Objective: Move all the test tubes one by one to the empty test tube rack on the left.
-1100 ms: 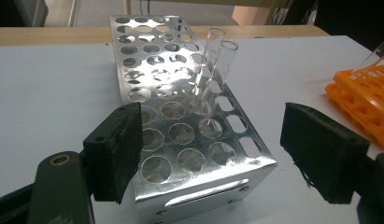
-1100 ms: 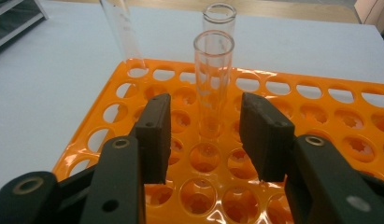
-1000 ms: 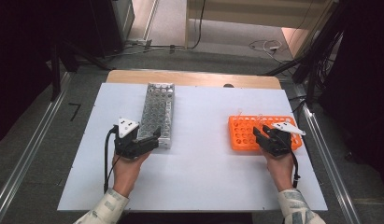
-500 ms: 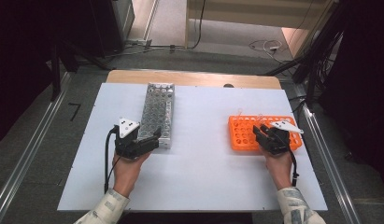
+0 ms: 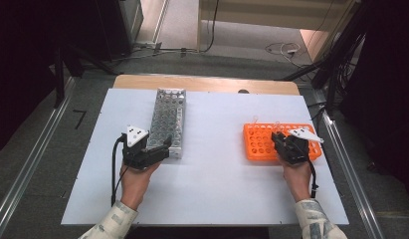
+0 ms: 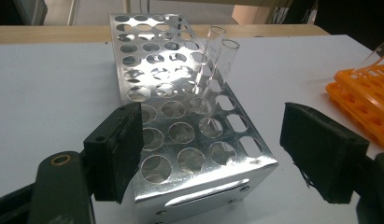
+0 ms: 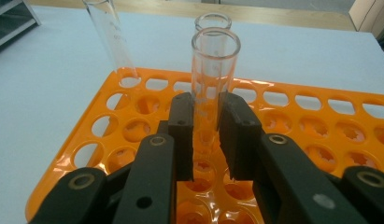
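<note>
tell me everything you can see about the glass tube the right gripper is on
The test tube is clear, empty-looking glass with a round open rim and straight walls. It stands upright in a hole of the orange rack, its lower end in the rack. The right gripper, whose jaws have just been closing, clamps its black pads on the tube's middle from both sides. Another tube stands just behind it.
</note>
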`<state>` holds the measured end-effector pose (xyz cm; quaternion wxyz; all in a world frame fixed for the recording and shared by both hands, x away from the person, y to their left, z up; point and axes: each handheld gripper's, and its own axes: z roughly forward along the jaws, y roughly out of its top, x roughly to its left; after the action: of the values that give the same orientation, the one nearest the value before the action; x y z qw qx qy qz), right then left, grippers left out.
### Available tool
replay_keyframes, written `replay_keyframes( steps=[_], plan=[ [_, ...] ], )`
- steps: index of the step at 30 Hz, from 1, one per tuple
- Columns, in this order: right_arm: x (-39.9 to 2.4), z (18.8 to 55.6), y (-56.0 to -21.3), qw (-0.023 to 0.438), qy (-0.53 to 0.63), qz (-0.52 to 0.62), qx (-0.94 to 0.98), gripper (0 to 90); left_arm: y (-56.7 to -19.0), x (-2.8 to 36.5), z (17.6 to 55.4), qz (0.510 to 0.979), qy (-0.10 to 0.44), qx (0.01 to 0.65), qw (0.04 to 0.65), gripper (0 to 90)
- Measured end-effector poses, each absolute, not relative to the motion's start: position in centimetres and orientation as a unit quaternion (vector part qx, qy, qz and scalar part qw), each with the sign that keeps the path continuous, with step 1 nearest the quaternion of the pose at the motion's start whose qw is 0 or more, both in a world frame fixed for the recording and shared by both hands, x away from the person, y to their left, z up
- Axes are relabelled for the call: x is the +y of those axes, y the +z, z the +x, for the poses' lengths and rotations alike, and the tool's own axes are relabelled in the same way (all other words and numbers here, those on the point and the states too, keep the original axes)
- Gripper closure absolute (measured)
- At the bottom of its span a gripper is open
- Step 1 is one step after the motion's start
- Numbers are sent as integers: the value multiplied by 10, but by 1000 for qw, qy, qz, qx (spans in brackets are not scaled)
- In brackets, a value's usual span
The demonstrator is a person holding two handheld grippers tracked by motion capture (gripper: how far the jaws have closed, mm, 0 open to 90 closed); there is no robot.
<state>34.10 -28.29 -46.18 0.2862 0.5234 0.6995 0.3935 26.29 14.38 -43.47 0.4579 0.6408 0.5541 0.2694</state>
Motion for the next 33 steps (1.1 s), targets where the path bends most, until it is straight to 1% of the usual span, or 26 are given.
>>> replay_keyframes(
  steps=[10,16,24,33],
  plan=[
    [-282,331,-443,306,410,511,690,731,-434,144,262,643,269,550,460,210],
    [-282,324,-436,311,412,507,690,731,-433,144,263,644,269,550,459,181],
    [-283,313,-429,300,424,495,696,731,-433,143,263,646,267,548,458,169],
    [-269,302,-422,288,437,465,714,731,-432,142,262,646,268,547,460,169]
  ],
)
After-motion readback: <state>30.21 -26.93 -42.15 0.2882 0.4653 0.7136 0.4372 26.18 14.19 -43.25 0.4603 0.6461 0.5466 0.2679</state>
